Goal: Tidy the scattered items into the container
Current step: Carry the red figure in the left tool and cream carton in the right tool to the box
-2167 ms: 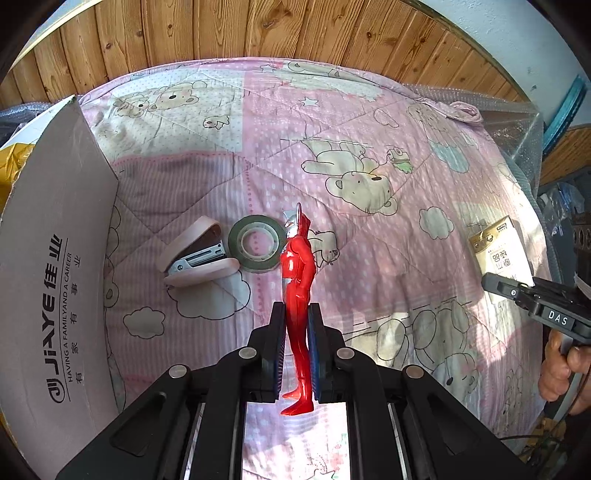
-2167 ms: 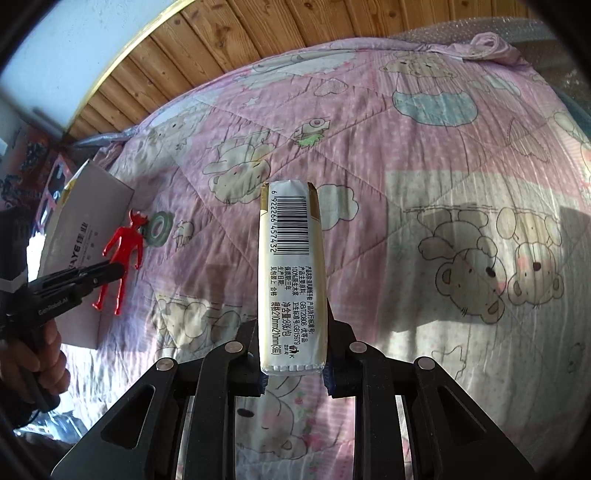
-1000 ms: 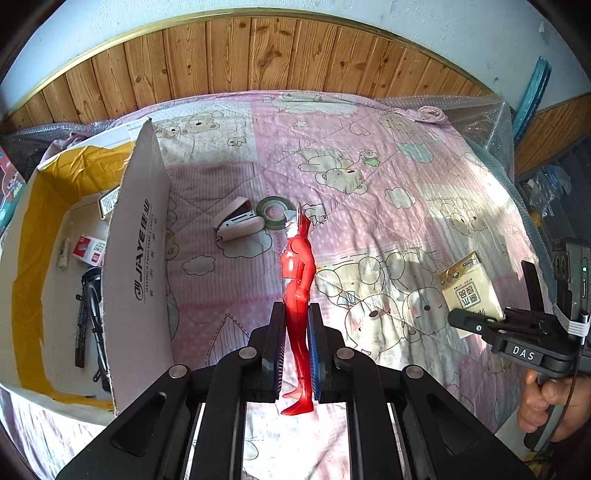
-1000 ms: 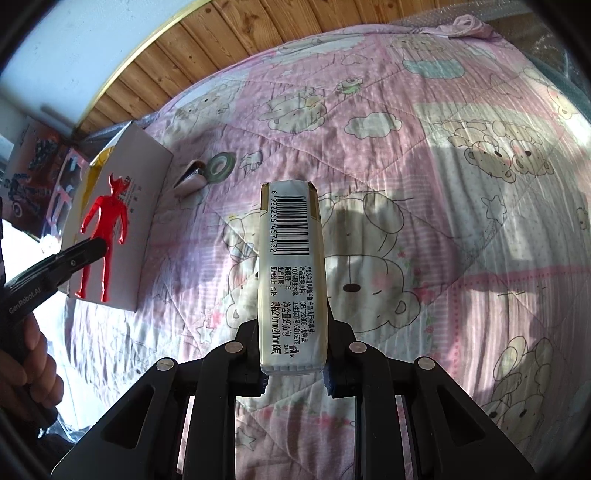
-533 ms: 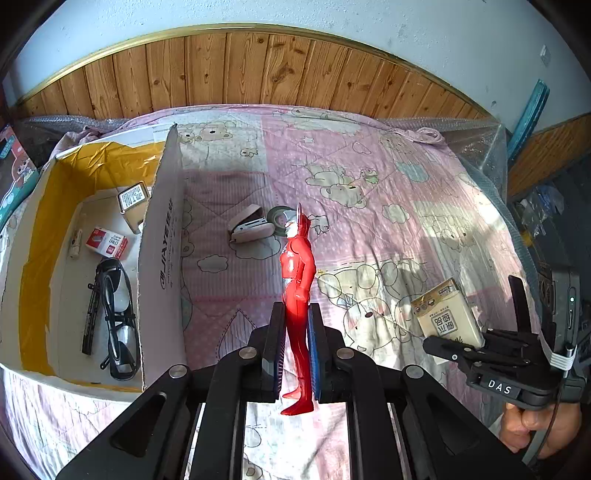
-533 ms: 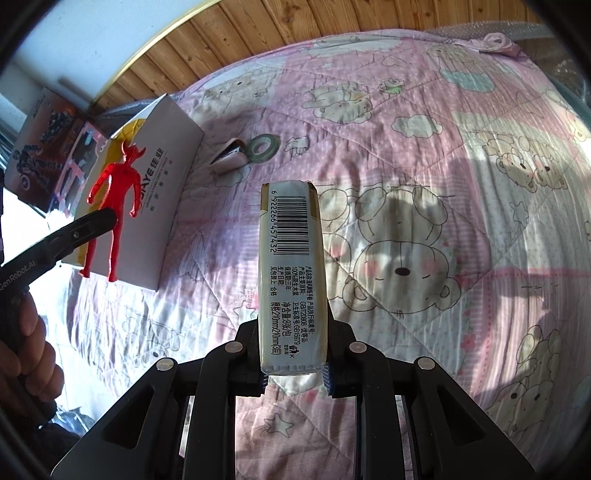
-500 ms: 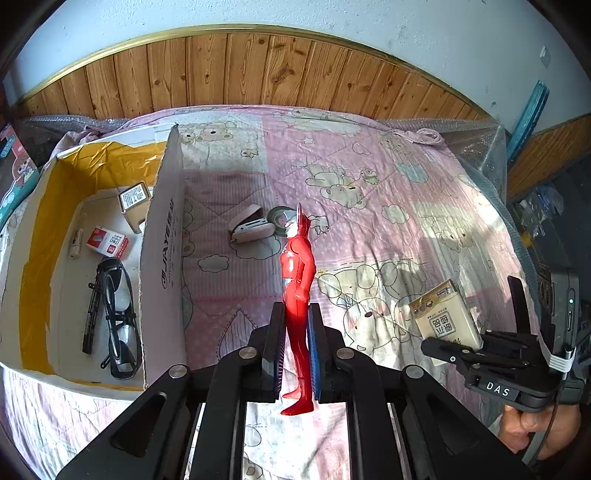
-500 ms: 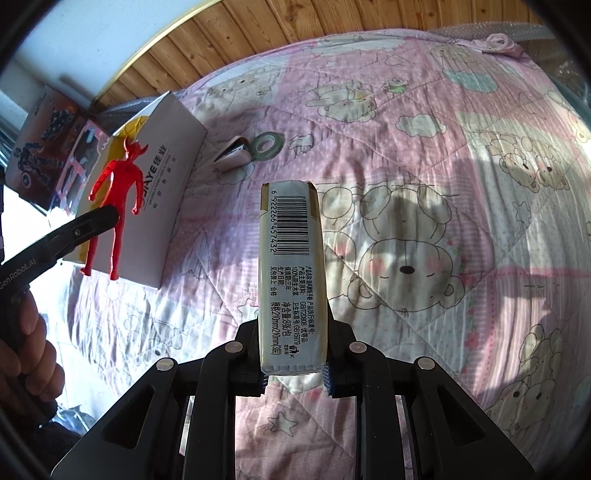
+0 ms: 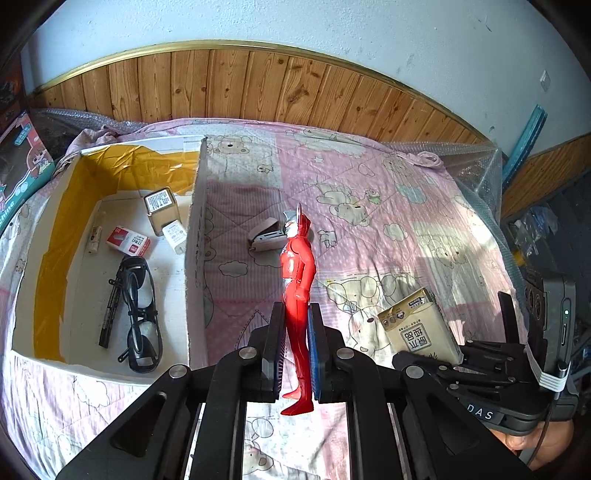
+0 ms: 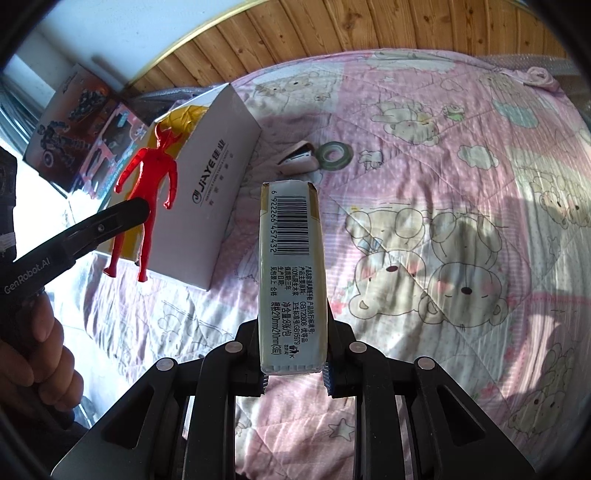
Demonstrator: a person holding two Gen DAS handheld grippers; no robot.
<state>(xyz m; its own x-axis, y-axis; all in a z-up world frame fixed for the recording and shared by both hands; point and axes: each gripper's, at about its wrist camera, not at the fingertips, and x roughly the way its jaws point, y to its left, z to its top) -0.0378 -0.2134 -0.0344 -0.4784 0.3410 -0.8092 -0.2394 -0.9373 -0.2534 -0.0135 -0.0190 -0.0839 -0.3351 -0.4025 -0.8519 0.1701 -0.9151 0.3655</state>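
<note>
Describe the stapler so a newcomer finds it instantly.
Start at the white cardboard box on the pink bear quilt. Just right of its wall lies the stapler, beige-pink with a metal jaw, next to a round green tape roll.

I see a glossy red plastic figure point(image 9: 296, 280), a shiny film-wrapped tissue pack point(image 10: 292, 273), a matt white cardboard box point(image 9: 195, 236), soft quilted pink bedspread point(image 9: 369, 206), and varnished wood panelling point(image 9: 236, 85).

I'm looking at a home bedroom: pink quilted bedspread w/ cartoon bears point(image 9: 369, 192) fills the view, knotty wood-panel wainscot point(image 9: 236, 88) under a pale plaster wall point(image 9: 295, 22) at 12 o'clock. Boxed kids' toys w/ colourful printed fronts point(image 10: 74, 122) sit at 10 o'clock off the bed edge.
</note>
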